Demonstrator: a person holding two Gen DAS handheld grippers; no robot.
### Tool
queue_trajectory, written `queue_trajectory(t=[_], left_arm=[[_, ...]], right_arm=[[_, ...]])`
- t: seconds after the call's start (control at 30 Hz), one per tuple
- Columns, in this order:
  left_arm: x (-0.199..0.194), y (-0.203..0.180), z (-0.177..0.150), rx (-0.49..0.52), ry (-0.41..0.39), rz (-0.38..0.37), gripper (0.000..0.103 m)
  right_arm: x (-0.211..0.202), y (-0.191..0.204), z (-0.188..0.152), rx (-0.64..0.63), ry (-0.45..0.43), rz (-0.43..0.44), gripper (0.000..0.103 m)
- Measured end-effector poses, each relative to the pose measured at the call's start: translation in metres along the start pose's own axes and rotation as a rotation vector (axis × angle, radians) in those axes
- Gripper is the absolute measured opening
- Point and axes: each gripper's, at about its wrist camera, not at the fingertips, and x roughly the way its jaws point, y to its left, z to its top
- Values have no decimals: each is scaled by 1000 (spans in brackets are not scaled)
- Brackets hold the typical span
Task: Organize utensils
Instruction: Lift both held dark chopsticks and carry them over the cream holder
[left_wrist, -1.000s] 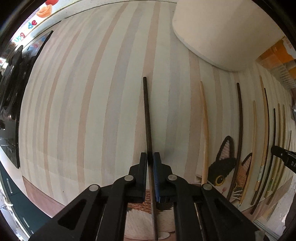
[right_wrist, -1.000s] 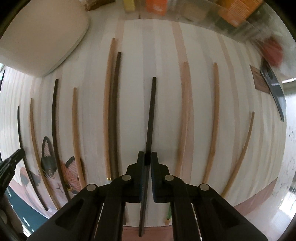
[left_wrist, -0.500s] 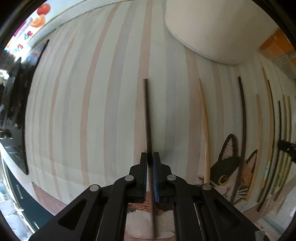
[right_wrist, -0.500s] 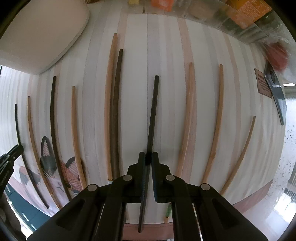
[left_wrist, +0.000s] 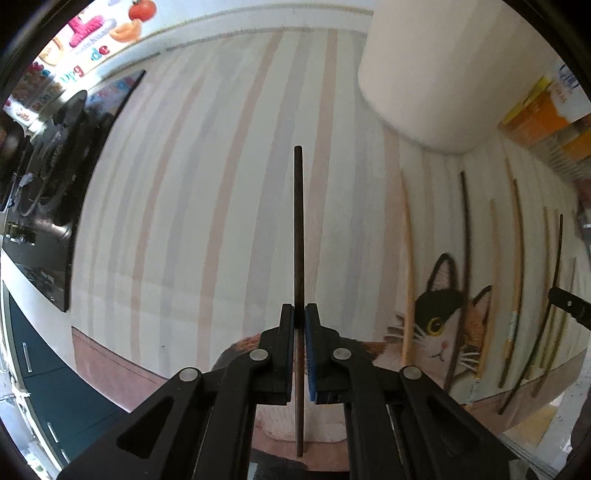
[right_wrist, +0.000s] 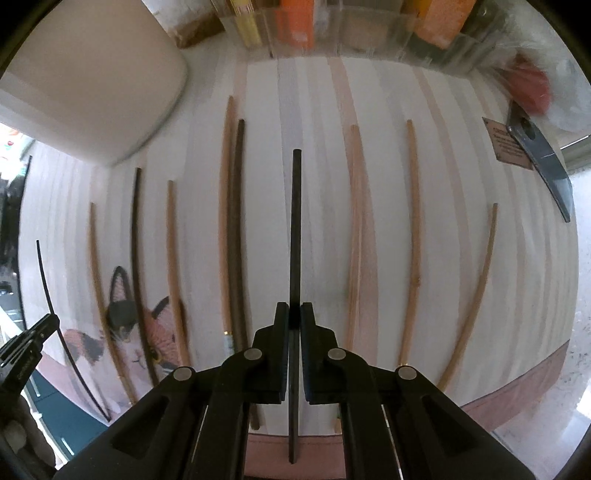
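My left gripper (left_wrist: 299, 310) is shut on a dark brown chopstick (left_wrist: 298, 221) and holds it above the striped tablecloth (left_wrist: 184, 221), pointing away from me. My right gripper (right_wrist: 294, 308) is shut on a black chopstick (right_wrist: 295, 229), held above the cloth between rows of chopsticks. Several tan and dark chopsticks lie side by side on the cloth: a tan and dark pair (right_wrist: 231, 221) to the left of my right gripper, tan ones (right_wrist: 354, 229) to its right. More lie over a cat picture (left_wrist: 443, 321) in the left wrist view.
A large white rounded object (left_wrist: 443, 74) stands at the back of the table, also in the right wrist view (right_wrist: 85, 81). Clear boxes with orange packs (right_wrist: 295, 22) line the far edge. A dark screen (left_wrist: 55, 184) stands at the left. The table's front edge (right_wrist: 517, 387) is close.
Both grippers have risen a little and tilted, each keeping its chopstick. The left wrist view now shows more of the table's front edge and the room at the left.
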Motion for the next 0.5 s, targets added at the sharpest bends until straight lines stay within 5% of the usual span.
queue_trajectory(t=[0.2, 0.5], left_arm=[[-55, -2, 1, -10, -101, -33, 3], [-121, -9, 69, -18, -304, -52, 3]], right_arm=[[-52, 12, -12, -30, -78, 39, 6], [-132, 34, 20, -114, -239, 89, 6]])
